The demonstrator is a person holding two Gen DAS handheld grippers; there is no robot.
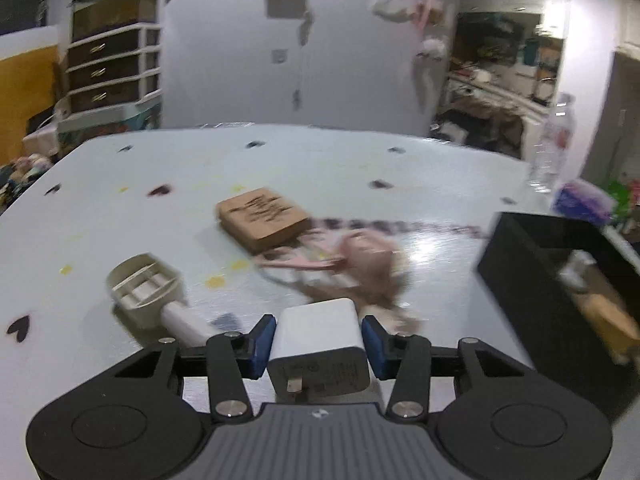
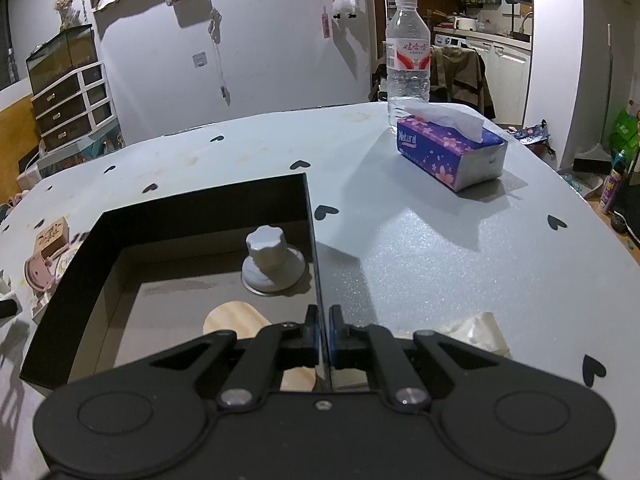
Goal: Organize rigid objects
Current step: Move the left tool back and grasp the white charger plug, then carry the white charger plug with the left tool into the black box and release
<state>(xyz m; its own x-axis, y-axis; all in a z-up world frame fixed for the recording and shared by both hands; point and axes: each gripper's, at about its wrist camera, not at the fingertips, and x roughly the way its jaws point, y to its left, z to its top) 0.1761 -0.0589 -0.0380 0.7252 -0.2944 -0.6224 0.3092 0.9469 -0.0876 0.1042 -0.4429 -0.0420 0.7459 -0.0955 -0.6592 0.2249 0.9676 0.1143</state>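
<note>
In the left wrist view my left gripper (image 1: 319,340) is shut on a white plug-in charger (image 1: 318,350), held above the table. Ahead lie a brown wooden block (image 1: 262,218), a pink object (image 1: 352,256) and a cream scoop-like piece (image 1: 144,288). The black box (image 1: 532,280) stands at the right. In the right wrist view my right gripper (image 2: 325,334) is shut on the right wall of the black box (image 2: 192,204). Inside the box sit a grey knob on a round base (image 2: 272,260) and a pale wooden oval (image 2: 234,318).
A purple tissue box (image 2: 450,152) and a water bottle (image 2: 408,52) stand at the far right of the heart-dotted table (image 2: 440,248). A crumpled clear wrapper (image 2: 478,332) lies near my right gripper. Drawers (image 2: 72,108) stand beyond the table's left side.
</note>
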